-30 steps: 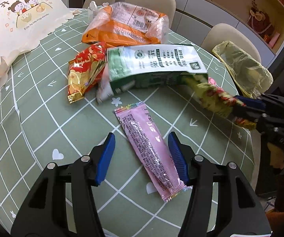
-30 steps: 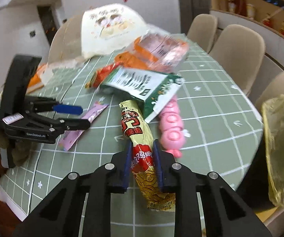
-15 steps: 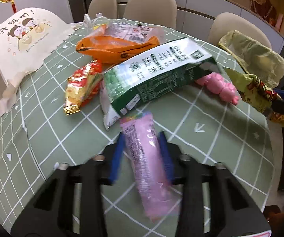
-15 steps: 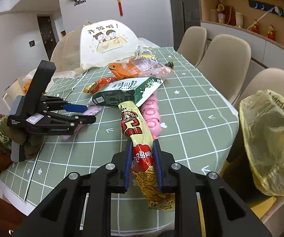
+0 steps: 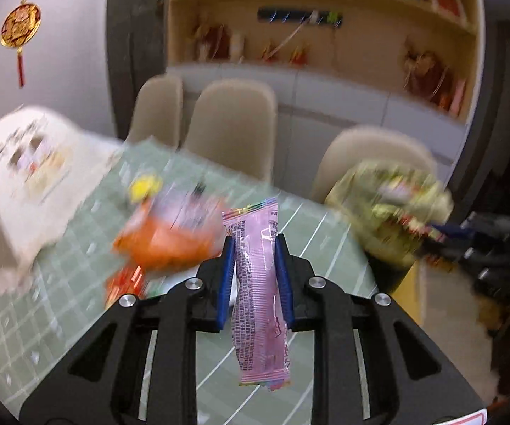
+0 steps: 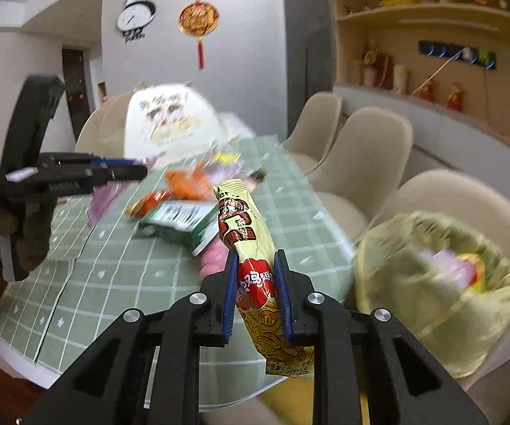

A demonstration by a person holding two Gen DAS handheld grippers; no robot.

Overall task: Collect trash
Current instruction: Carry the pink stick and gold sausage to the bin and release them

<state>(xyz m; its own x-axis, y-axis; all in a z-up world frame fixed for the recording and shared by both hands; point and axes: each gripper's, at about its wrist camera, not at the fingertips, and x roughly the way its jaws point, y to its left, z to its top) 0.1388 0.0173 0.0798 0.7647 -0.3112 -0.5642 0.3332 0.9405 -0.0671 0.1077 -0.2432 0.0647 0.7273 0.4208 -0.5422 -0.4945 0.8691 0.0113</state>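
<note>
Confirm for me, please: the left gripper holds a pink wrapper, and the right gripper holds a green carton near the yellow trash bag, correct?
Not quite. The right gripper holds a yellow and red snack packet, as the right wrist view shows; the green carton lies on the table. The left gripper, its jaws closing, does hold the pink wrapper, and the yellow trash bag is nearby.

- Desk (image 6: 155,265): sage-green cloth, white grid lines, small white motifs.
- Wrapper (image 5: 258,294) in left claw (image 5: 255,276): pale pink, dark print, rainbow-striped end seals.
- Packet (image 6: 255,265) in right claw (image 6: 256,294): yellow-gold, red panels, black-and-white lettering.
- Claw pads (image 6: 230,294): blue; frames black.
- Carton (image 6: 180,223), mid-desk: dark green, white label.
- Bag (image 6: 187,182), far end of the desk: orange.
- Bin liner (image 6: 439,290), off the desk's right edge: translucent yellow-green.
- Chairs (image 6: 371,148): beige.
</note>
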